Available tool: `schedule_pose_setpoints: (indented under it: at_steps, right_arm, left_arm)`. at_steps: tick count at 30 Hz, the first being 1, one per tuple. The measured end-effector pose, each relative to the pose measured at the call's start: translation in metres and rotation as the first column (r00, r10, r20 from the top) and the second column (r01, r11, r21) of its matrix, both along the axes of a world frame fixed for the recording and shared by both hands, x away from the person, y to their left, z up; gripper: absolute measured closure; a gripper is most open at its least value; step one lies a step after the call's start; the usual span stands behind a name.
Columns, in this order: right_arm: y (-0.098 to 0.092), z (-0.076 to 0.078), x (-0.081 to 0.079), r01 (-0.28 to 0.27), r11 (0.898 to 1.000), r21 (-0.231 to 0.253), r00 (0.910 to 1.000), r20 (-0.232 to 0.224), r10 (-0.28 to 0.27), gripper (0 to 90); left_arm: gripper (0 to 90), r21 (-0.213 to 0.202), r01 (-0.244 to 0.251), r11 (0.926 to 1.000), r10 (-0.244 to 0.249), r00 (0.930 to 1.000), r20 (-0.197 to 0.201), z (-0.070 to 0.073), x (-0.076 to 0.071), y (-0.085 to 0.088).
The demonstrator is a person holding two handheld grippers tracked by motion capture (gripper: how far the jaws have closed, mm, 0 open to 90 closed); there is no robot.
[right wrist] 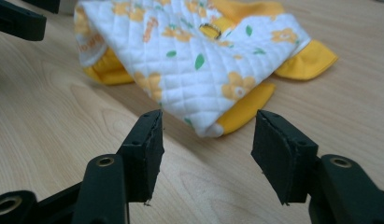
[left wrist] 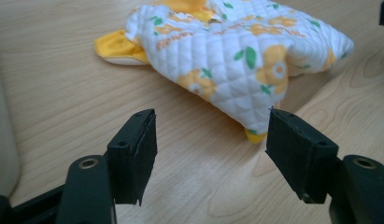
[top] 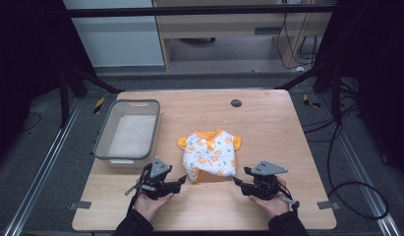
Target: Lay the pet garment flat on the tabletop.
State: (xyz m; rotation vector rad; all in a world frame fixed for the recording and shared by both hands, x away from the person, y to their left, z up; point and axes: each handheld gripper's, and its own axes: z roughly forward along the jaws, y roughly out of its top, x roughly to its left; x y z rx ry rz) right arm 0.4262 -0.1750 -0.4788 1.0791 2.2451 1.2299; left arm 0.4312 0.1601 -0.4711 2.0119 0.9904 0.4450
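Note:
A small quilted garment (top: pixel 209 155), white with orange flowers and yellow trim, lies folded in the middle of the wooden table (top: pixel 268 123). My left gripper (top: pixel 183 179) rests near its front left corner, open and holding nothing. In the left gripper view the garment (left wrist: pixel 236 51) lies just beyond the open left gripper (left wrist: pixel 212 133). My right gripper (top: pixel 236 180) sits by the front right corner, also open. In the right gripper view the garment's folded corner (right wrist: pixel 203 70) lies just ahead of the open right gripper (right wrist: pixel 208 140).
A grey plastic basket (top: pixel 103 132) stands on the table's left side, behind my left gripper. A dark round grommet (top: pixel 236 103) is set in the table near the far edge. Cables lie on the floor to the right.

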Motion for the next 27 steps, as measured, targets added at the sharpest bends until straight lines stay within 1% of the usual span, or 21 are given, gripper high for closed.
schedule_pose_setpoints:
  at_steps: [1,2,3,5,6,8,10,11,13,14,15,16,19,20,22,24,25,27]
  right_arm:
    - [0.001,-0.002,0.001,0.001,1.0,-0.008,1.0,-0.004,-0.001,44.1]
    - [0.002,-0.004,0.001,0.0,1.0,-0.004,0.9999,-0.016,0.0,44.5]
    - [0.003,-0.006,0.003,-0.003,1.0,-0.004,0.9999,-0.016,0.003,45.0]
    - [0.006,-0.009,0.005,-0.009,1.0,-0.006,0.9995,-0.029,0.009,46.1]
    - [0.008,-0.011,0.007,-0.013,1.0,-0.007,0.9995,-0.028,0.013,47.1]
    - [0.011,-0.014,0.011,-0.021,1.0,-0.013,0.999,-0.038,0.021,49.3]
    - [0.014,-0.017,0.016,-0.025,0.999,-0.021,0.9983,-0.054,0.024,51.2]
    - [0.015,-0.02,0.019,-0.031,0.999,-0.023,0.9977,-0.06,0.03,53.9]
    - [0.015,-0.02,0.019,-0.028,0.999,-0.024,0.9973,-0.069,0.026,55.1]
    - [0.016,-0.021,0.021,-0.032,0.999,-0.021,0.9974,-0.065,0.03,56.8]
    - [0.016,-0.022,0.022,-0.031,0.999,-0.016,0.9969,-0.072,0.03,58.4]
    - [0.016,-0.022,0.023,-0.032,0.999,-0.02,0.9972,-0.068,0.03,61.1]
    - [0.016,-0.022,0.026,-0.02,0.999,-0.025,0.997,-0.075,0.019,71.2]
    - [0.015,-0.021,0.026,-0.018,1.0,-0.025,0.9969,-0.077,0.017,75.4]
    - [0.014,-0.018,0.025,-0.029,1.0,-0.007,0.9966,-0.077,0.029,80.2]
    - [0.013,-0.014,0.023,-0.037,0.999,0.014,0.9968,-0.07,0.038,83.0]
    - [0.012,-0.009,0.021,-0.048,0.998,0.033,0.997,-0.059,0.05,83.8]
    - [0.011,-0.007,0.021,-0.051,0.998,0.039,0.9971,-0.054,0.053,84.0]
  left_arm:
    - [33.9,0.005,0.008,1.0,-0.008,1.0,0.003,-0.001,-0.001,-0.003]
    - [34.0,0.01,0.019,0.9998,-0.019,0.9998,0.005,-0.002,-0.001,-0.006]
    - [34.0,0.015,0.027,0.9995,-0.027,0.9996,0.006,-0.004,-0.001,-0.009]
    - [34.6,0.024,0.041,0.9989,-0.041,0.9991,-0.007,-0.008,0.0,-0.014]
    - [35.0,0.031,0.046,0.9985,-0.045,0.9989,-0.014,-0.01,0.0,-0.017]
    - [36.4,0.047,0.057,0.9973,-0.056,0.9982,-0.02,-0.014,0.0,-0.024]
    - [37.0,0.047,0.067,0.9966,-0.066,0.9975,-0.023,-0.016,0.001,-0.028]
    - [39.1,0.046,0.072,0.9964,-0.071,0.9971,-0.029,-0.017,0.001,-0.03]
    - [40.0,0.048,0.072,0.9962,-0.07,0.9967,-0.042,-0.02,0.003,-0.034]
    - [41.8,0.051,0.071,0.9962,-0.068,0.9965,-0.048,-0.021,0.004,-0.035]
    - [43.9,0.056,0.072,0.9958,-0.07,0.9962,-0.053,-0.023,0.005,-0.037]
    - [46.8,0.061,0.074,0.9953,-0.071,0.9959,-0.057,-0.024,0.007,-0.038]
    - [59.3,0.048,0.069,0.9964,-0.067,0.9962,-0.055,-0.024,0.01,-0.037]
    - [62.5,0.036,0.069,0.9969,-0.067,0.9962,-0.055,-0.024,0.01,-0.036]
    - [69.4,0.006,0.072,0.9974,-0.072,0.9955,-0.062,-0.021,0.011,-0.034]
    - [75.8,-0.013,0.081,0.9966,-0.082,0.9945,-0.065,-0.018,0.011,-0.032]
    - [78.1,-0.02,0.084,0.9962,-0.086,0.9939,-0.069,-0.016,0.011,-0.03]
    - [78.9,-0.036,0.089,0.9954,-0.091,0.9934,-0.069,-0.012,0.011,-0.028]
